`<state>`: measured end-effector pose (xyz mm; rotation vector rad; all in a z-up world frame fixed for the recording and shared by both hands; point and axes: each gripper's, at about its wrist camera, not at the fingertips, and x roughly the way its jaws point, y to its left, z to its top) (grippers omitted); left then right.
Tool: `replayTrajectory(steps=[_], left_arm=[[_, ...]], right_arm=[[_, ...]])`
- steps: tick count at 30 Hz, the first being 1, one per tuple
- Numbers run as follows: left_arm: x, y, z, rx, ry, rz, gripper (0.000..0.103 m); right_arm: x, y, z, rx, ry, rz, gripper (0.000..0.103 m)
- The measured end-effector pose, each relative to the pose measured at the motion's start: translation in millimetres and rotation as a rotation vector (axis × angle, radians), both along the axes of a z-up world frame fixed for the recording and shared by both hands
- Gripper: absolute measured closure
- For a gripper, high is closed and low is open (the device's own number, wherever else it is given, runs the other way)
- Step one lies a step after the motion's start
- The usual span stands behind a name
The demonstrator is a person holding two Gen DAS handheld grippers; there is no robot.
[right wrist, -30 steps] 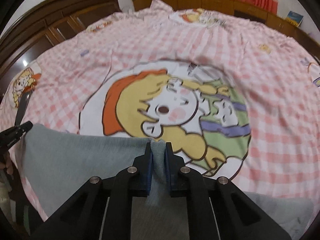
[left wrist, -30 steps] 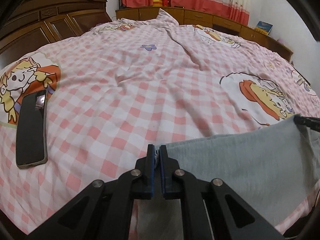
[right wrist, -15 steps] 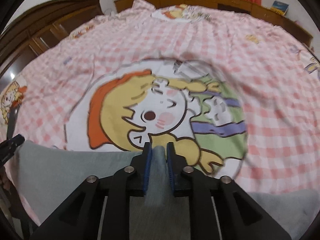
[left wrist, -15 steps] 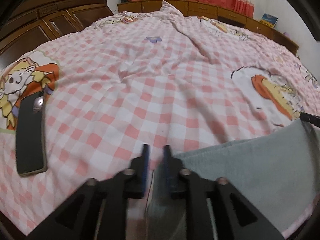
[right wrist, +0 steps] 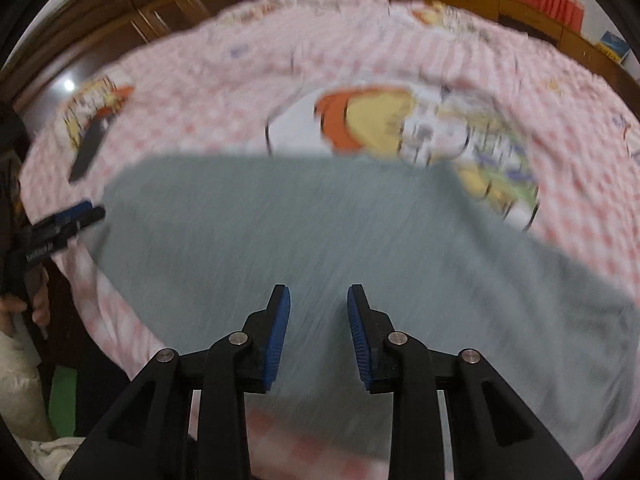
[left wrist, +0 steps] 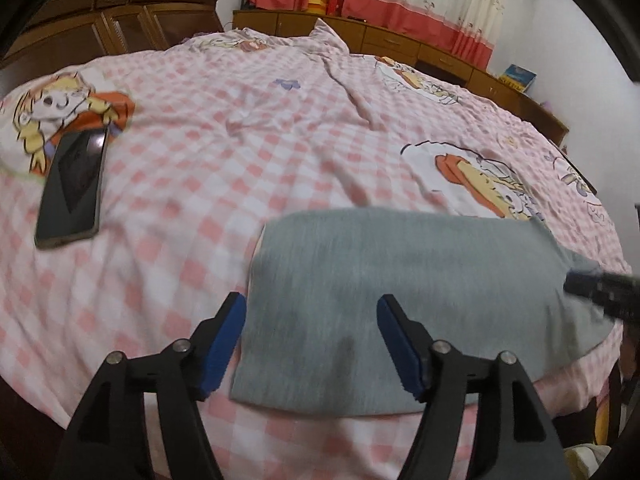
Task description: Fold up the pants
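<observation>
A: Where do the gray pants (left wrist: 404,304) lie?
B: Flat on the pink checked bedspread (left wrist: 248,152), at its near edge, folded into a block.
A: And the left gripper (left wrist: 312,344)?
B: Spread wide above the pants' near left corner, gripping nothing.
A: The right gripper (right wrist: 319,332)?
B: Also parted, empty, over the cloth. A dark phone (left wrist: 72,188) rests far left.
</observation>
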<state>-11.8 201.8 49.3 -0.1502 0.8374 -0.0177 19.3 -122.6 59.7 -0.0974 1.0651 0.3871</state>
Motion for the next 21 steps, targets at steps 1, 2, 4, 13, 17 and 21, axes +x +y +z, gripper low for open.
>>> replayTrajectory(steps=[1,2,4,13,17,21], left_arm=[[2,1,-5,0.002,0.007,0.0,0.03],[7,1,-12,-0.003,0.021,-0.006,0.03],[14,3,-19,-0.024,0.018,-0.022,0.03],[28,14,-32,-0.096,-0.04,-0.086,0.018],[30,10,-38,-0.111,-0.039,-0.058,0.012],[30,6,-38,-0.109,-0.032,-0.039,0.011]], right_arm=[[-2,4,-8,-0.032,0.024,-0.014,0.073],[-5,7,-16,-0.065,0.039,-0.029,0.072],[-14,13,-25,-0.107,0.012,-0.044,0.07],[-16,20,-35,-0.159,-0.009,-0.104,0.064],[-15,20,-34,-0.149,0.001,-0.129,0.063],[-12,19,-35,-0.129,0.009,-0.166,0.062]])
